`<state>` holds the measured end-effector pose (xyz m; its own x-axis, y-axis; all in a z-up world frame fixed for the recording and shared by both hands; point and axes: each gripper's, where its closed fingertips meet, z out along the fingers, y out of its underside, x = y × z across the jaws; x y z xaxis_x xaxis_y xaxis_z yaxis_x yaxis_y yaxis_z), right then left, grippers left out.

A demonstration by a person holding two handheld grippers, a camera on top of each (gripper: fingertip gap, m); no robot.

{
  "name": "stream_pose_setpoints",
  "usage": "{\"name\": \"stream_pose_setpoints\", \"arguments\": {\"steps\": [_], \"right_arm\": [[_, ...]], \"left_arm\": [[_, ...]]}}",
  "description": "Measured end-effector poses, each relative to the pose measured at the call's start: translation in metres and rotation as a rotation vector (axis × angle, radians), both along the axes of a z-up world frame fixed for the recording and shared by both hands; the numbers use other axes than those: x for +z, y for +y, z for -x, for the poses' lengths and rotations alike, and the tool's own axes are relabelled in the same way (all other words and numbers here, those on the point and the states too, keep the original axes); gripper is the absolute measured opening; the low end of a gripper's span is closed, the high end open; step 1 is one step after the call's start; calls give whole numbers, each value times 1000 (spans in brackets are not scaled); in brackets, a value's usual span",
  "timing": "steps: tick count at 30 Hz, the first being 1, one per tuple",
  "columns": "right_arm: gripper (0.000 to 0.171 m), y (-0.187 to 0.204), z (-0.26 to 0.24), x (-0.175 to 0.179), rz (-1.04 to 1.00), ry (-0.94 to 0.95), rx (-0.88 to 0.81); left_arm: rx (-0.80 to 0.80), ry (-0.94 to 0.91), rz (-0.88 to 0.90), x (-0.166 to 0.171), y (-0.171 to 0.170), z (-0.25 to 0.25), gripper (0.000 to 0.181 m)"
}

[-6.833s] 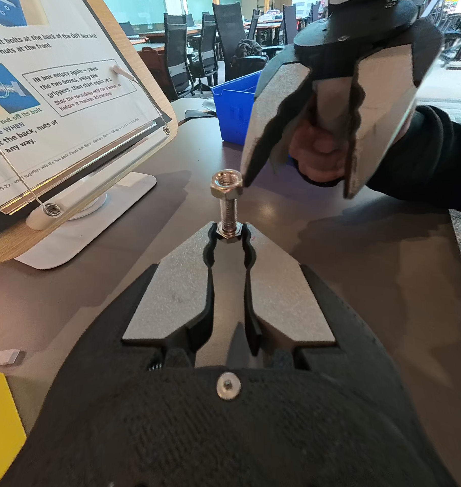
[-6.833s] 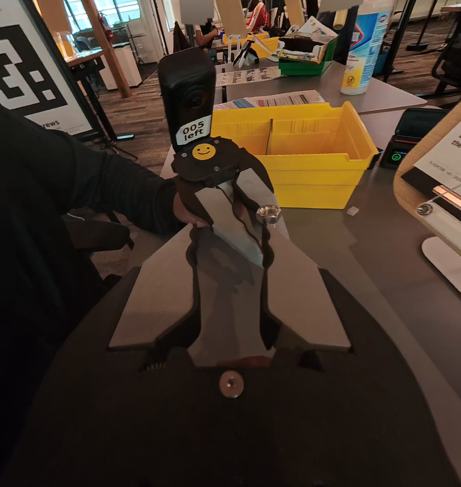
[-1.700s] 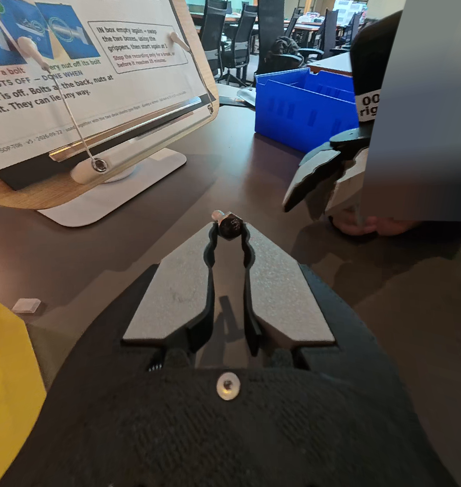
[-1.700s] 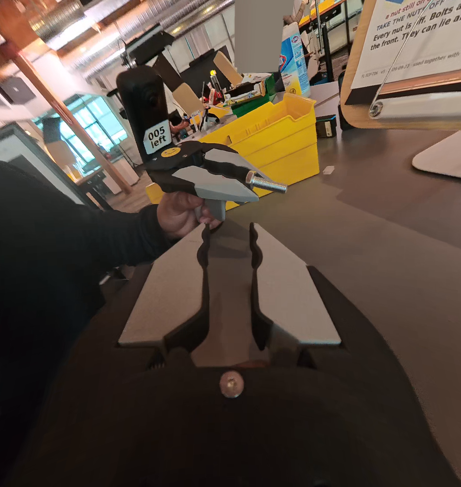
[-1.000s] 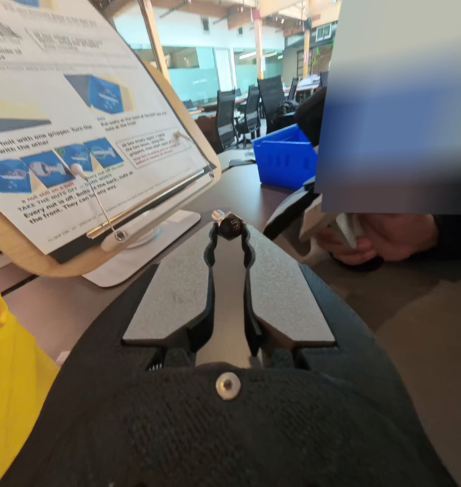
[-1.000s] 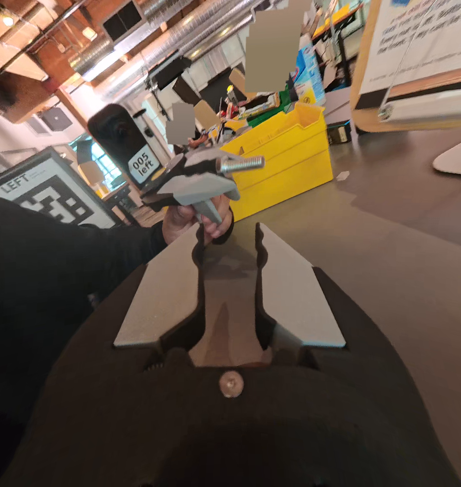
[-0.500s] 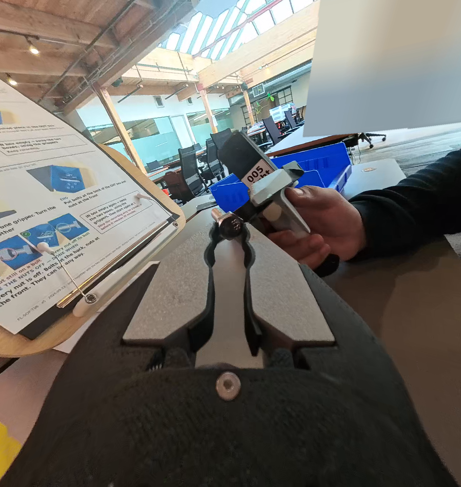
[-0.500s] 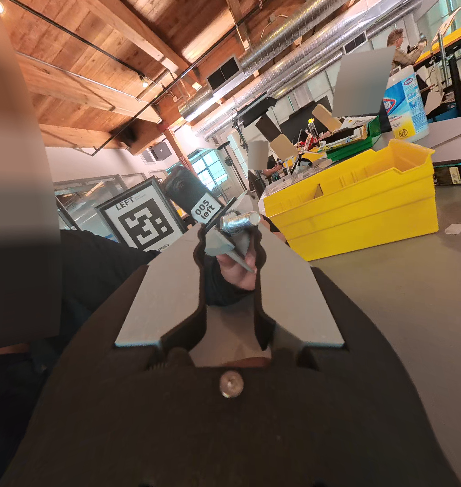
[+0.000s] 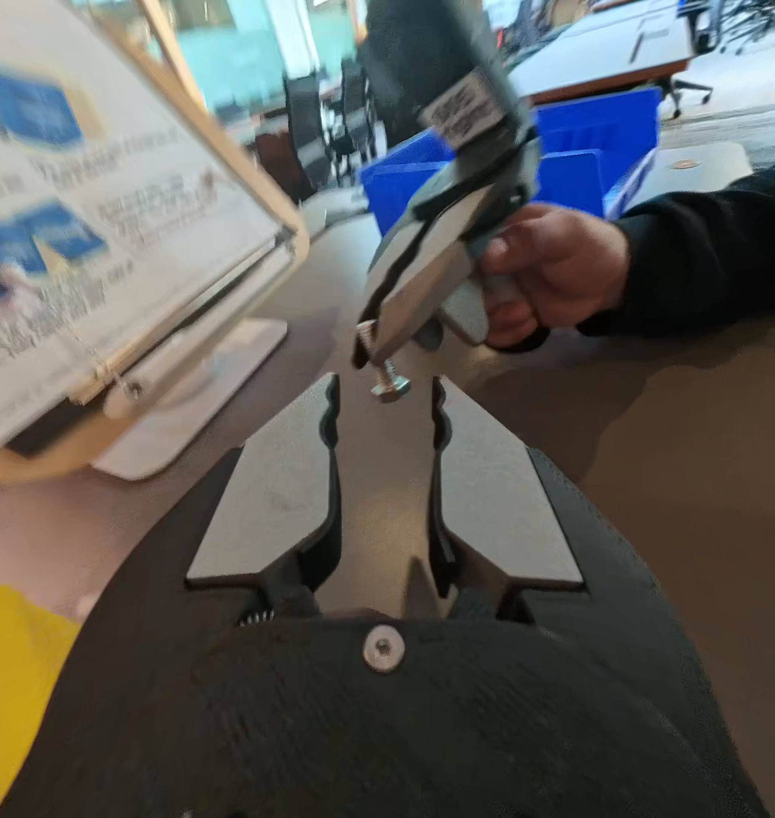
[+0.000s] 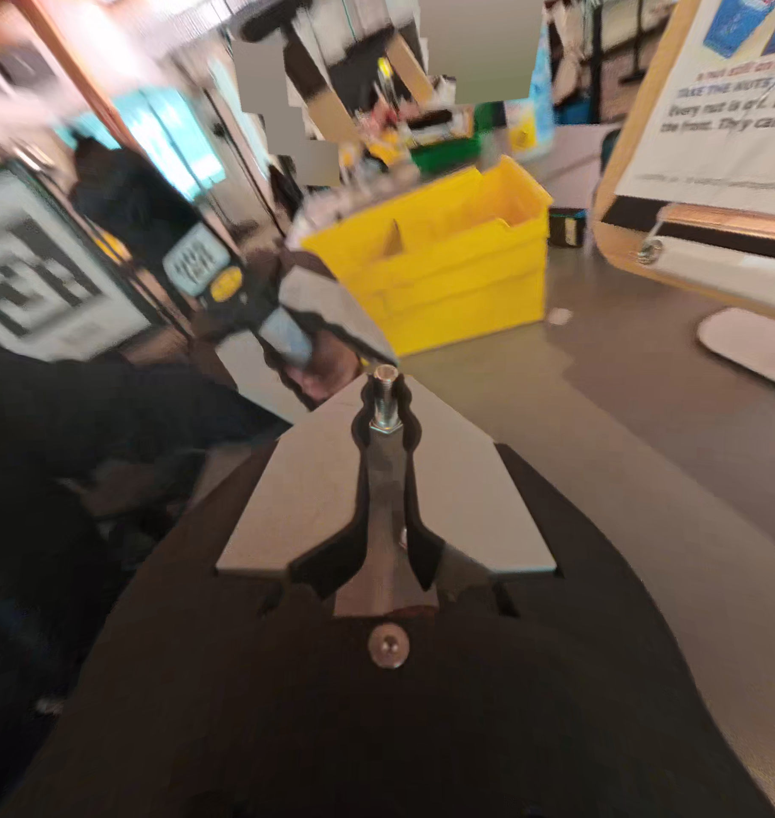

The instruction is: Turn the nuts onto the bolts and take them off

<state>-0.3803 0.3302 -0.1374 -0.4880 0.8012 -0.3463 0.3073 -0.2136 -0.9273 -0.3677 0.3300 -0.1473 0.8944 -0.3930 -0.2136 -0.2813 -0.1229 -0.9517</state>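
The brown table (image 9: 642, 487) is filling the lower half of both views. At ten o'clock in the left wrist view, a wooden stand with a printed instruction sheet (image 9: 89, 221) is leaning back on its white base (image 9: 208, 380), blurred by motion; its edge is showing at two o'clock in the right wrist view. A yellow bin (image 10: 443, 270) is sitting at twelve o'clock in the right wrist view, just beyond the grippers, and a blue bin (image 9: 576, 163) is sitting at one o'clock in the left wrist view, behind the person's hand (image 9: 554, 274) and black sleeve.

The right gripper (image 10: 385, 389) is clamping the bolt (image 10: 385, 407) by its threaded shank, its fingers drawn narrow around it. The bolt is silver, with the hex head toward the camera and the threaded tip poking out past the fingertips. In the left wrist view the same bolt (image 9: 388, 380) is hanging at twelve o'clock, head tilted downward, just ahead of the left gripper (image 9: 385, 385).

The left gripper is standing wide, holding nothing, its grey fingers (image 9: 288, 464) flanking the gap below the bolt head.
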Motion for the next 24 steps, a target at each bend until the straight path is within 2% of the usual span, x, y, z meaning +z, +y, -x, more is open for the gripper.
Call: {"name": "stream_pose_setpoints", "arguments": {"steps": [3, 6, 11, 19, 24], "right_arm": [[6, 4, 8, -22, -222, -69, -42], [6, 2, 15, -44, -375, -105, -50], [6, 14, 24, -82, -547, -208, -65], [10, 14, 23, -83, -544, -216, -65], [6, 16, 21, -79, -509, -208, -68]], "left_arm": [[11, -114, 181, -24, 4, 12, 27], [23, -156, 345, -54, 6, 15, 28], [87, -138, 439, -70, 6, 27, 28], [112, -150, 449, -72, 6, 34, 29], [90, -129, 439, -71, 7, 28, 27]]}}
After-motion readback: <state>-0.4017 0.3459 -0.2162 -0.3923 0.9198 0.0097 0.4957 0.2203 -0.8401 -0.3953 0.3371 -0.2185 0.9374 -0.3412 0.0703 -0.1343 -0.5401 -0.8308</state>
